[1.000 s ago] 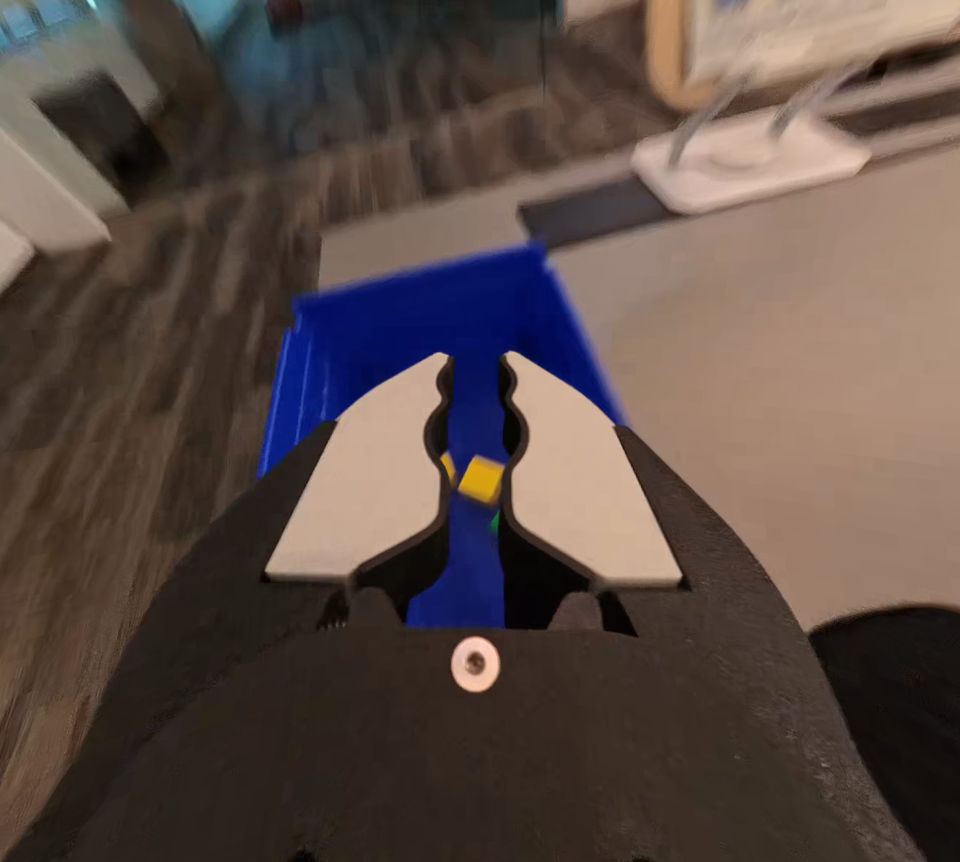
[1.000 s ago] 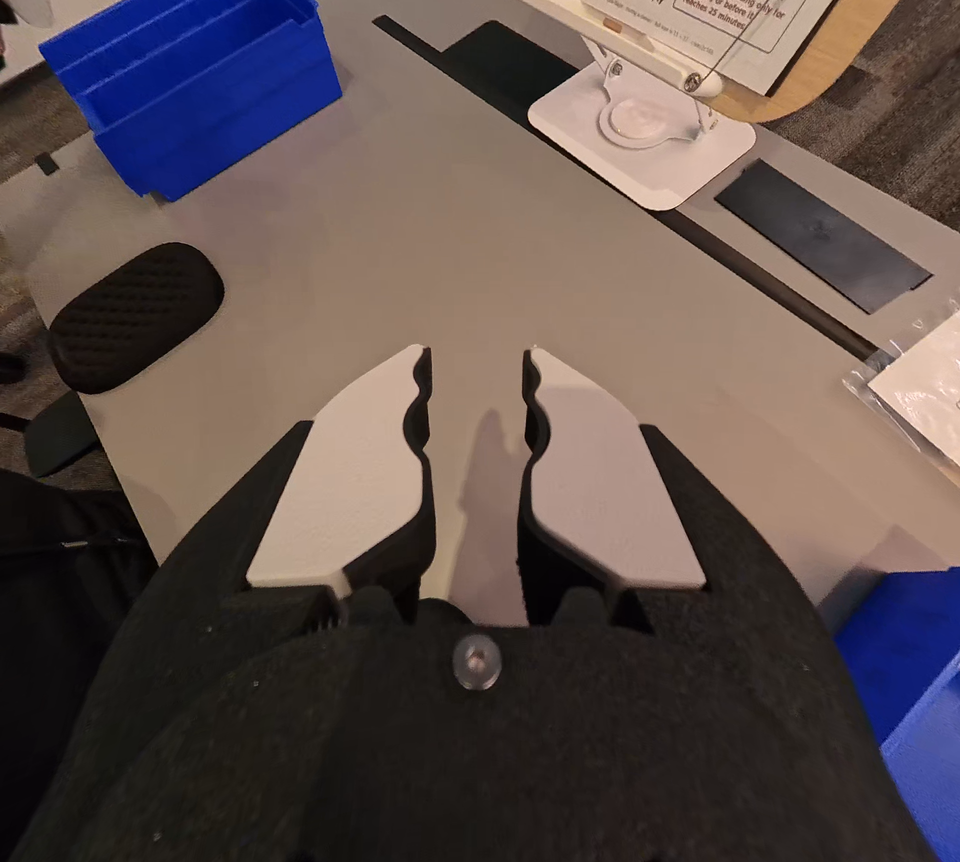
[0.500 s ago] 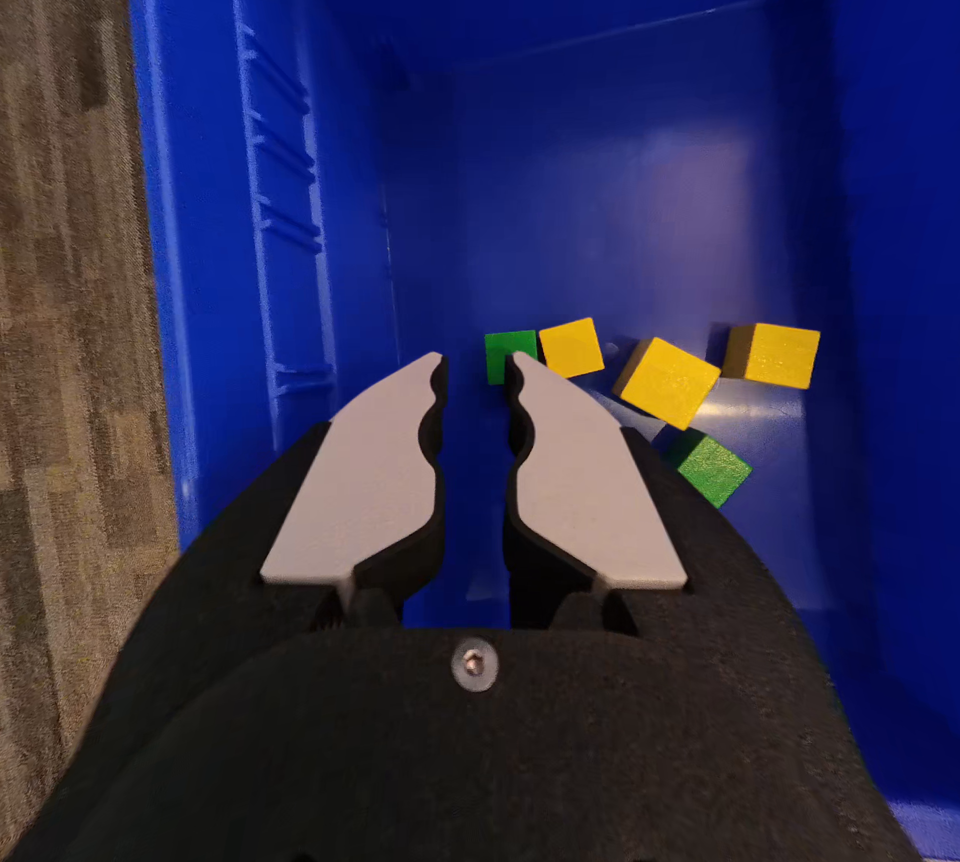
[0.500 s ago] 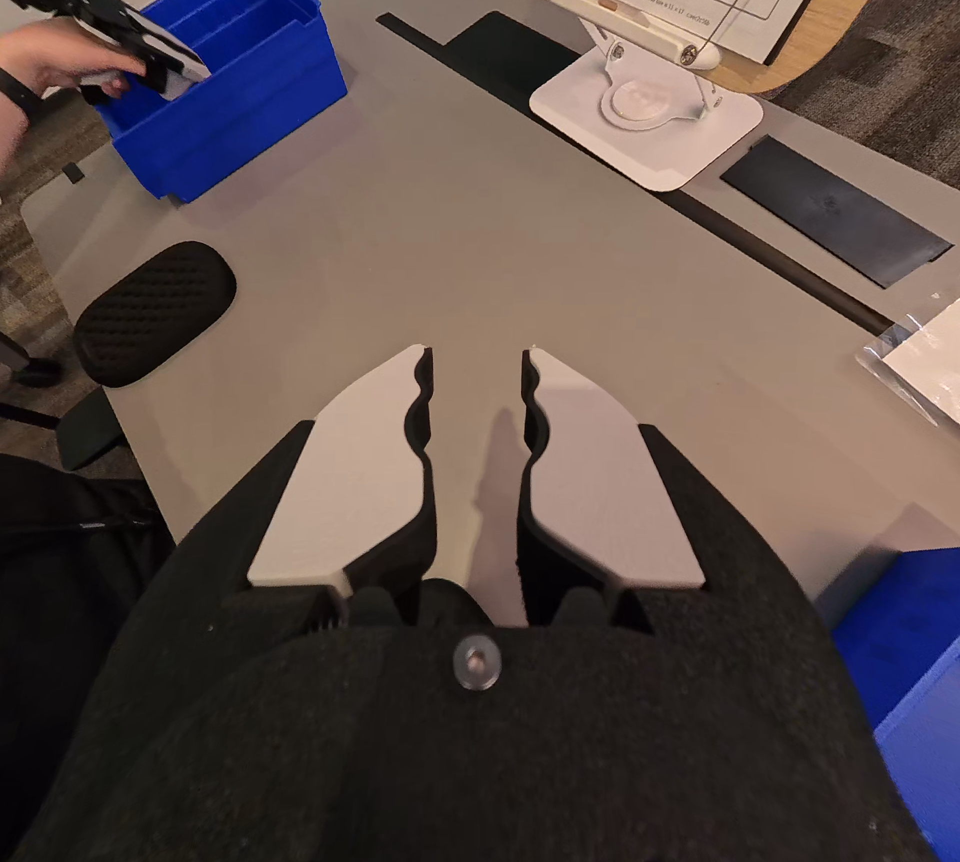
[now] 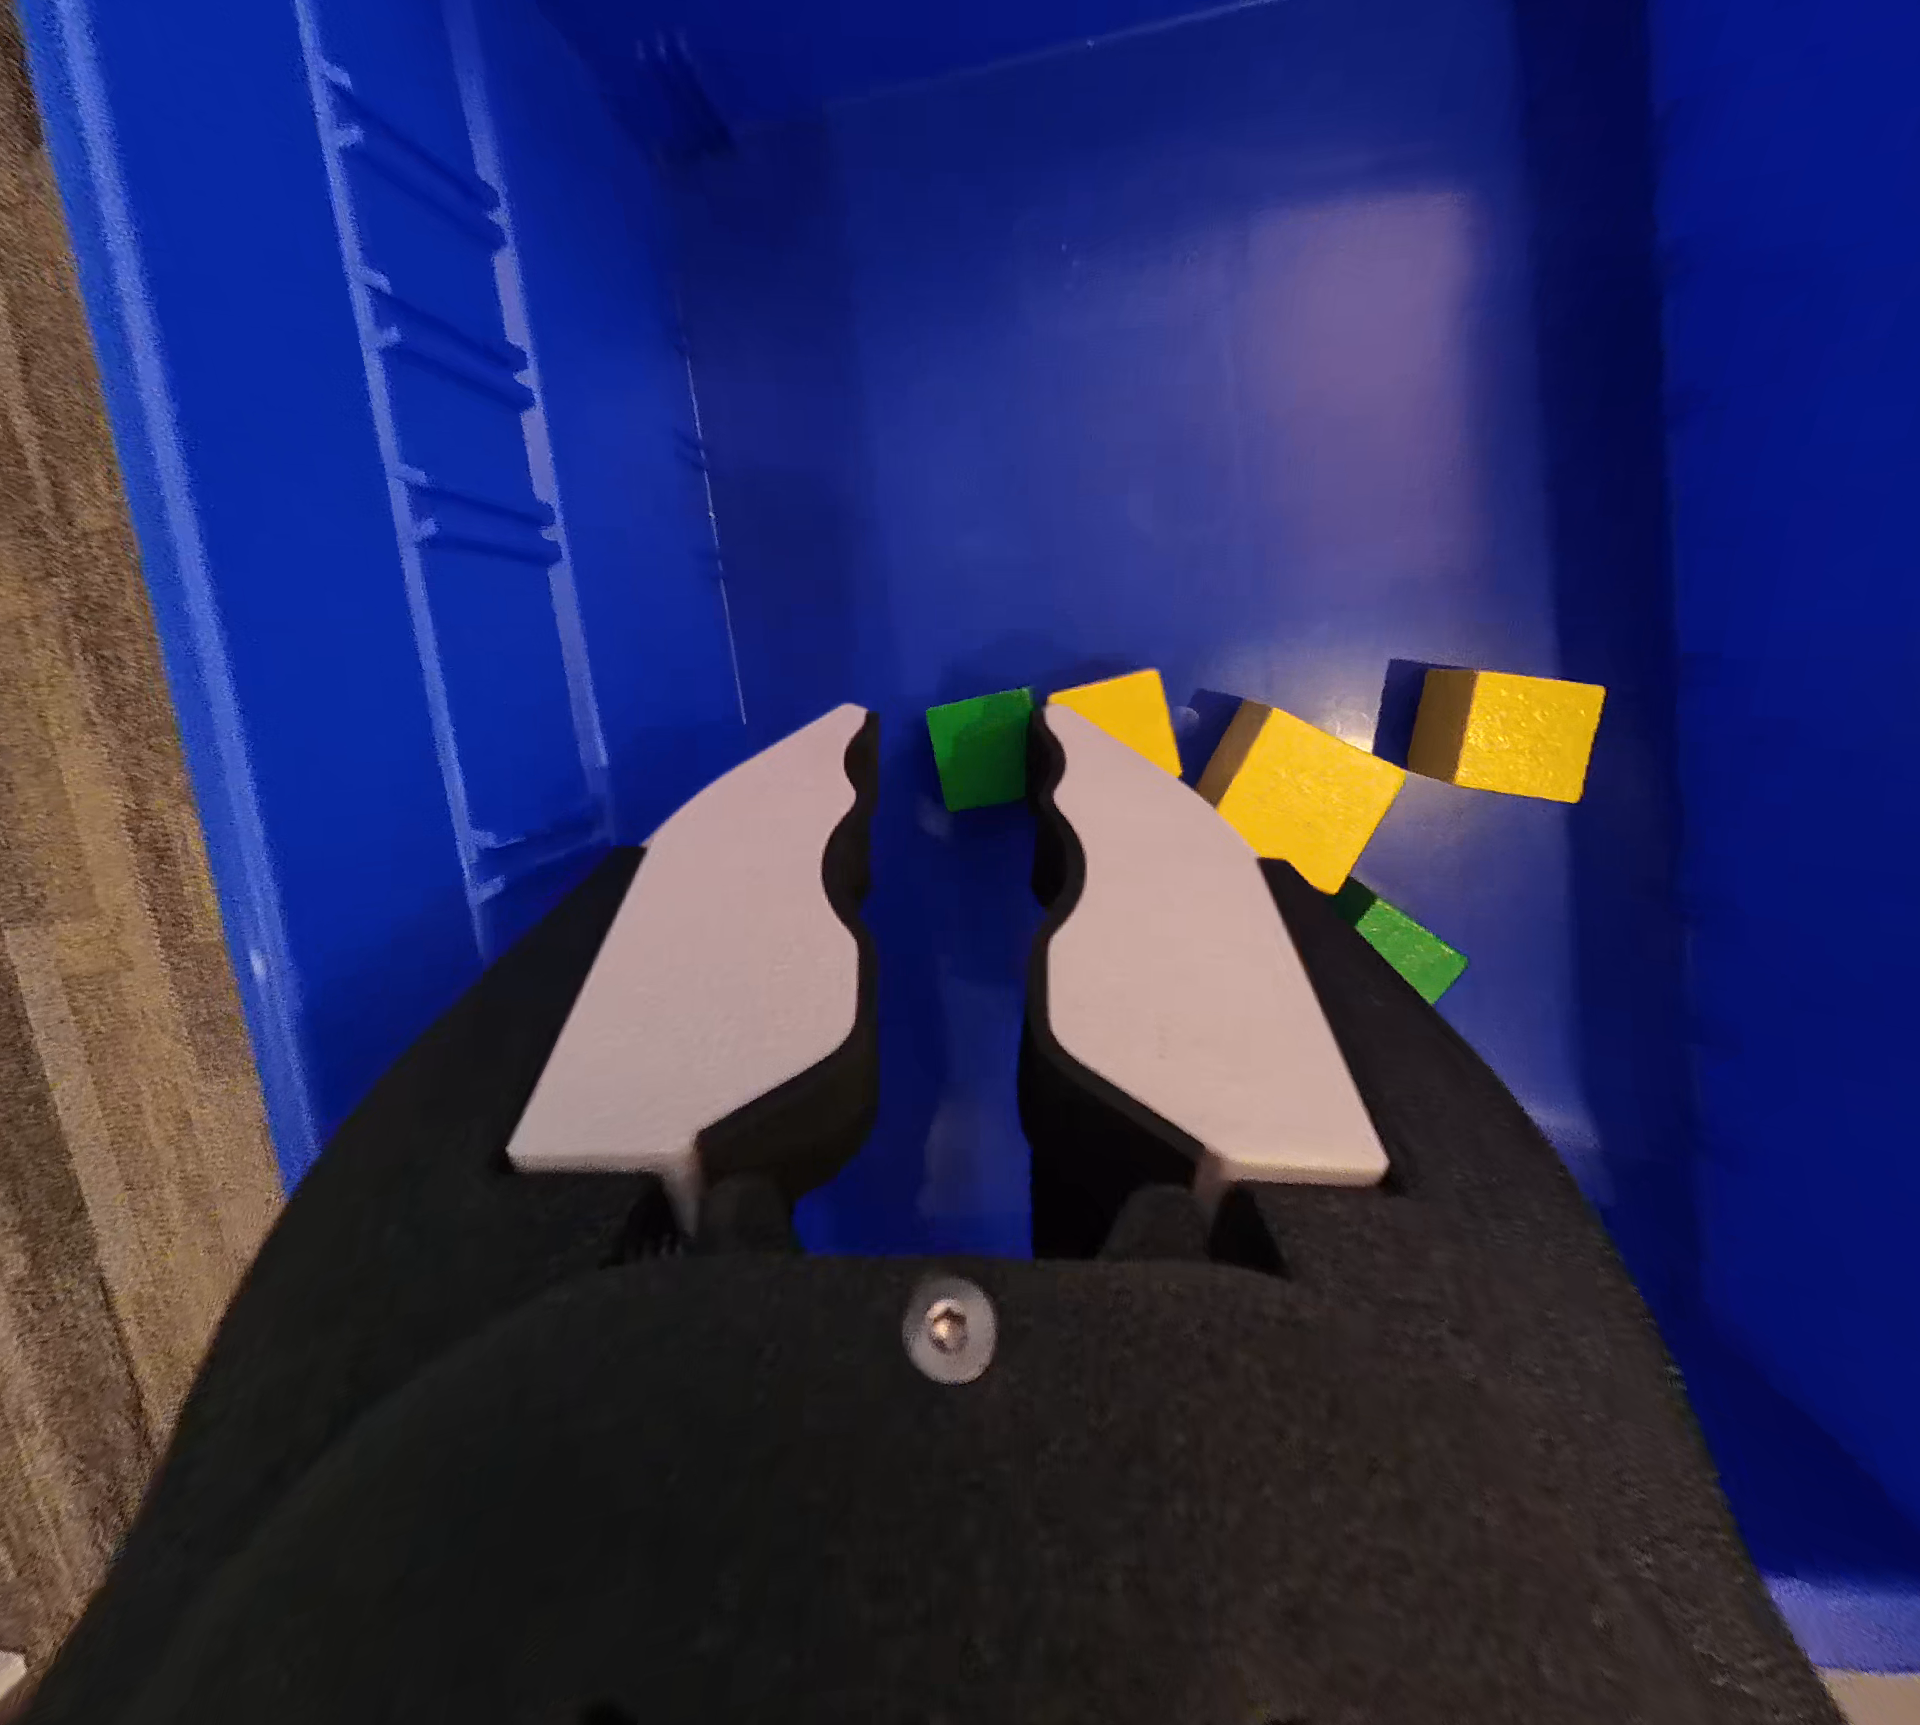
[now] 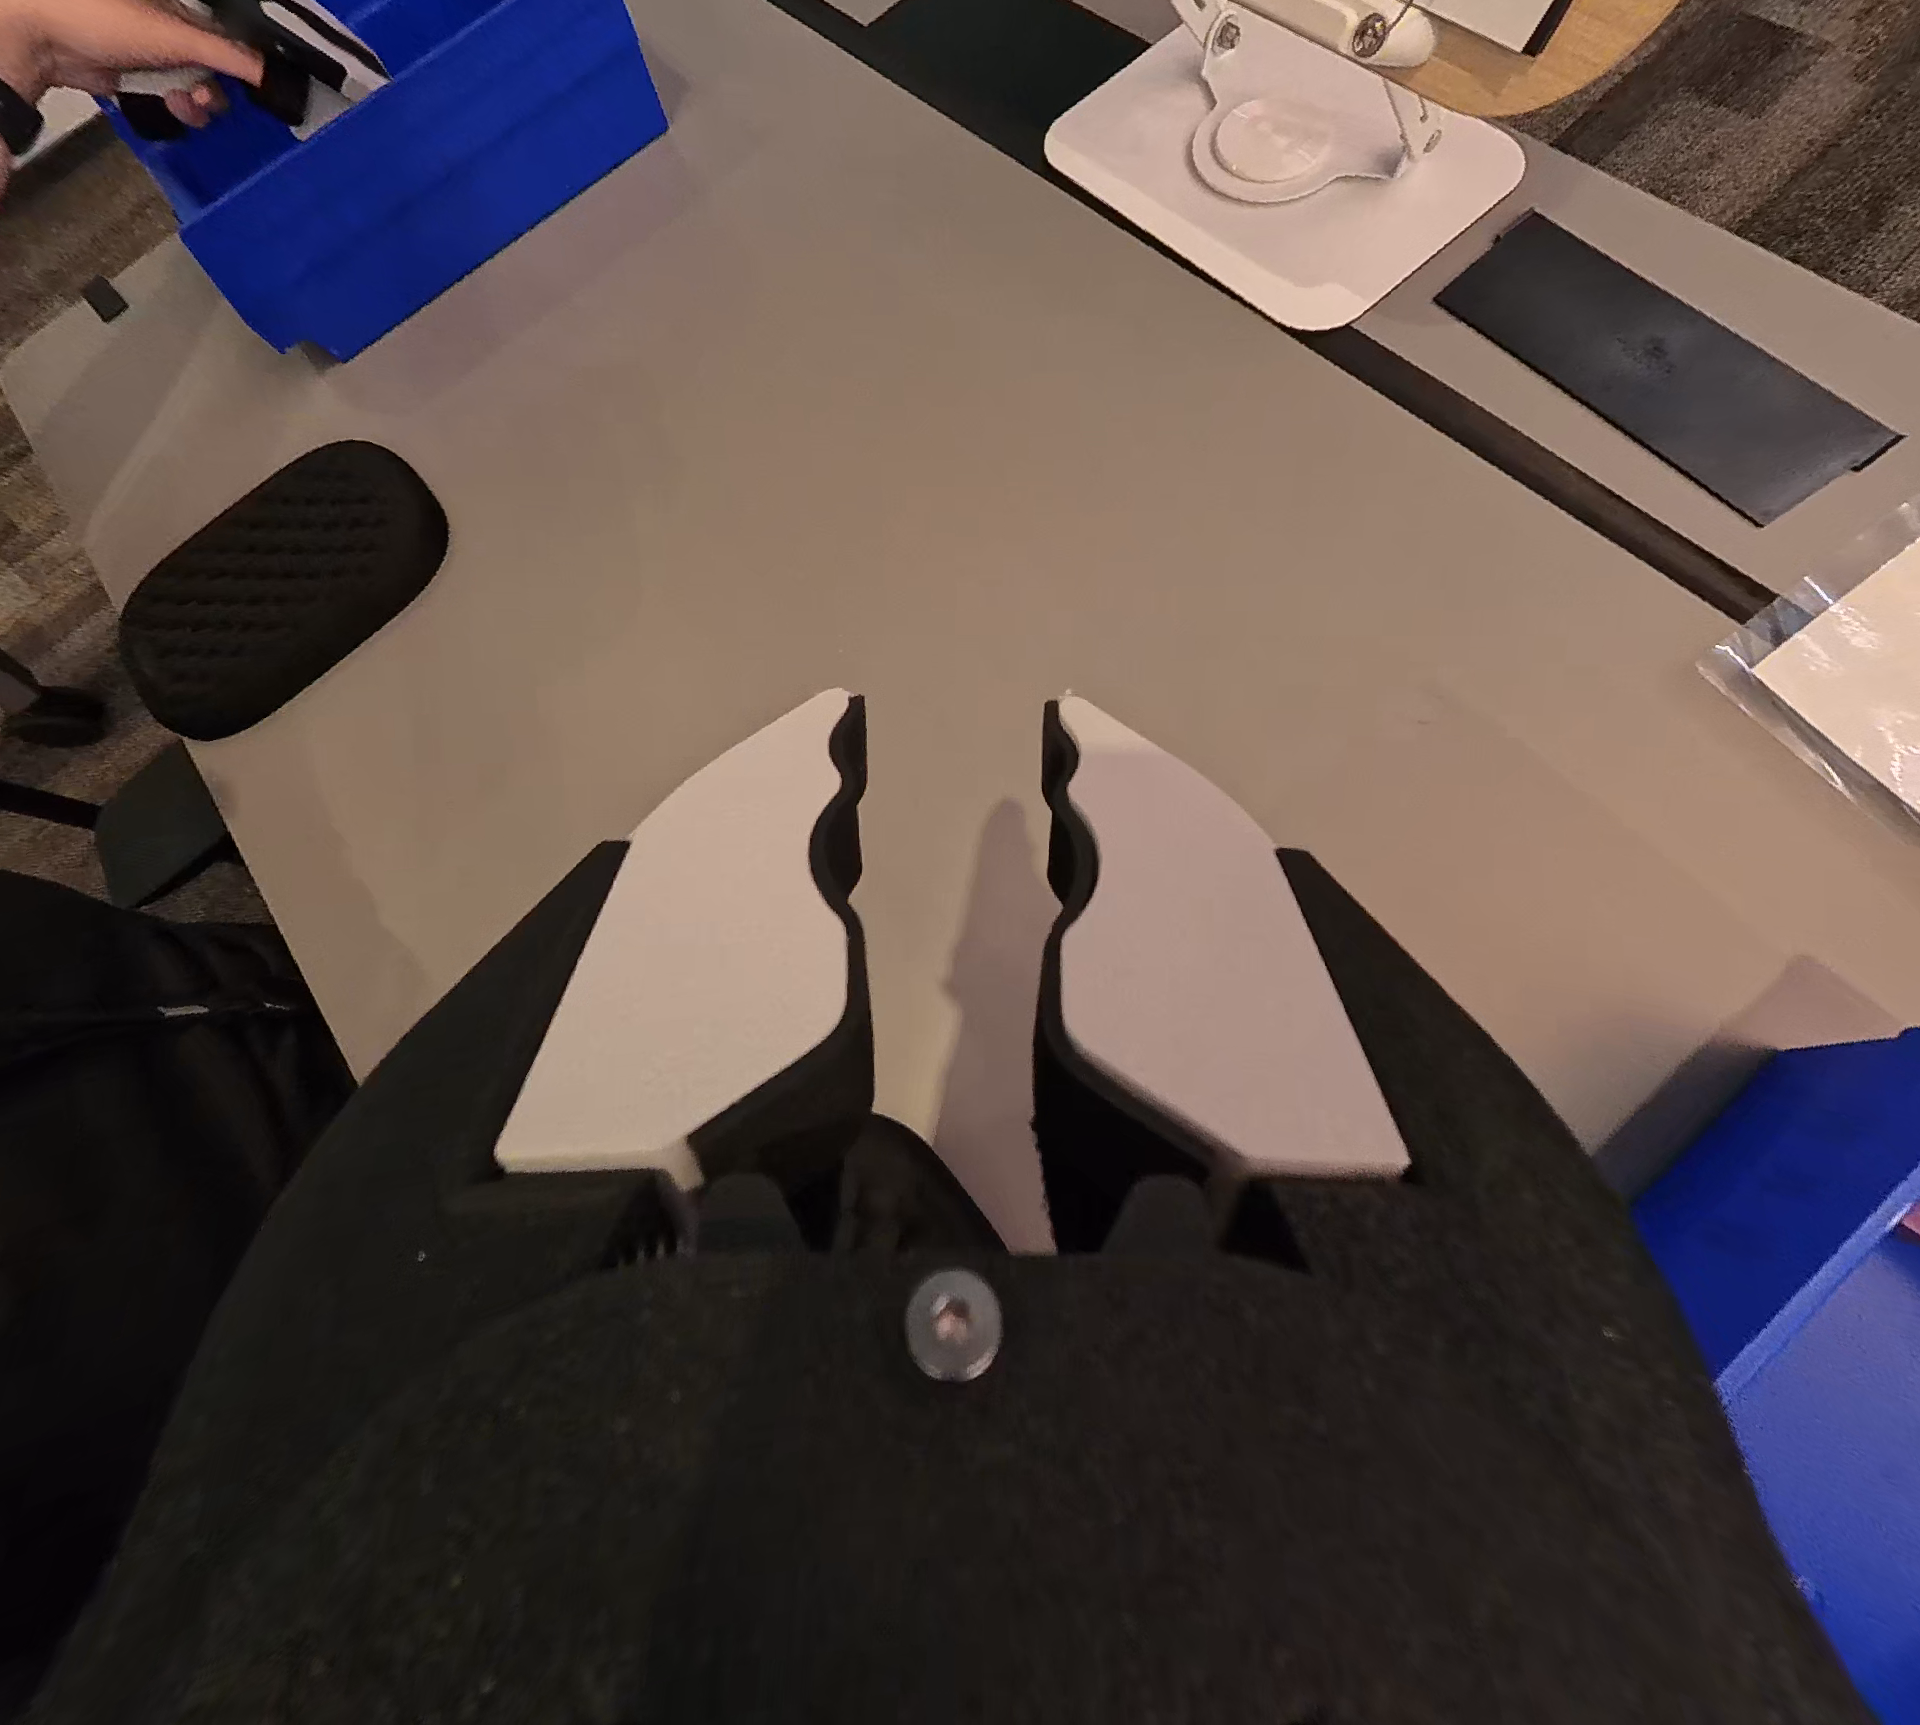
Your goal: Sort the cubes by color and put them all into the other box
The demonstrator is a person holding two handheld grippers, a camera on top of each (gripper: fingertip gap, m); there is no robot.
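Blue box (image 5: 1299, 345): glossy smooth plastic | cubes (image 5: 1304, 792): matt painted faces | table (image 6: 935, 449): smooth matt grey | armrest (image 6: 275, 584): black textured padding

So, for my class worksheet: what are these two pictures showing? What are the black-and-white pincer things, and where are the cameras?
A person holds a two-finger grabbing tool in each hand; each carries a camera looking along its fingers. One picture looks along the left tool, open and empty, reaching into a blue box that holds yellow cubes and green cubes. The other looks along the right tool, also open and empty, above a grey table. That picture also shows the person's hand at the same box, a white stand and a second blue box.
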